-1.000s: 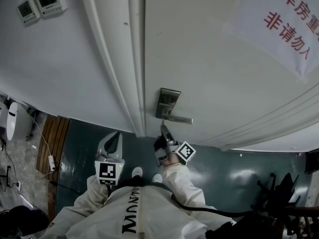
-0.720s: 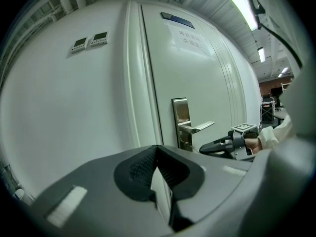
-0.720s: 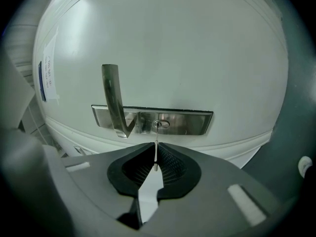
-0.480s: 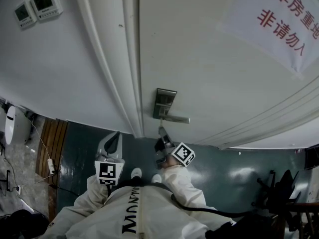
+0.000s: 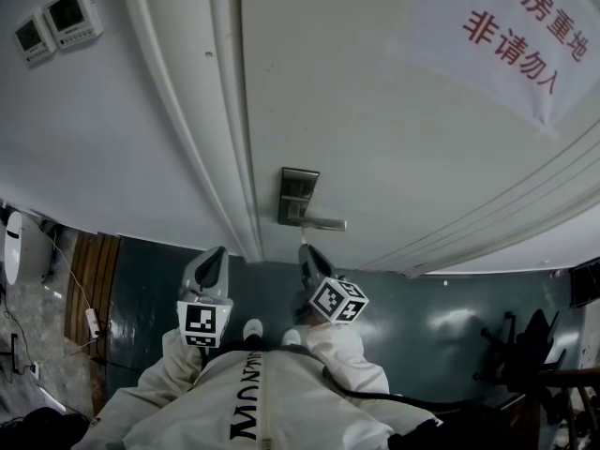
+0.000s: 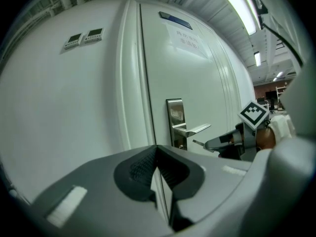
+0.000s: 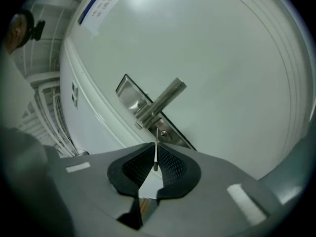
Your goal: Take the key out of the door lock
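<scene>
A steel lock plate (image 5: 297, 195) with a lever handle (image 5: 322, 222) sits on the white door (image 5: 375, 111). My right gripper (image 5: 307, 255) hovers just below the plate, shut on a thin metal key (image 7: 156, 149). The blade points at the keyhole (image 7: 163, 134) under the lever (image 7: 160, 104). From the left gripper view, the key (image 6: 198, 143) stands free in the air, a short way off the plate (image 6: 176, 120). Lower left of it, my left gripper (image 5: 210, 272) has its jaws closed on nothing (image 6: 157, 154).
The door frame (image 5: 220, 111) runs beside the lock's left edge. Two wall control panels (image 5: 54, 22) hang at upper left. A paper sign with red characters (image 5: 511, 40) is on the door. Below lie a dark floor (image 5: 441, 317), wooden boards (image 5: 94, 270) and a chair (image 5: 525, 345).
My right gripper has drawn back from the lock plate toward the person, with the key between its jaws. The left gripper has stayed put.
</scene>
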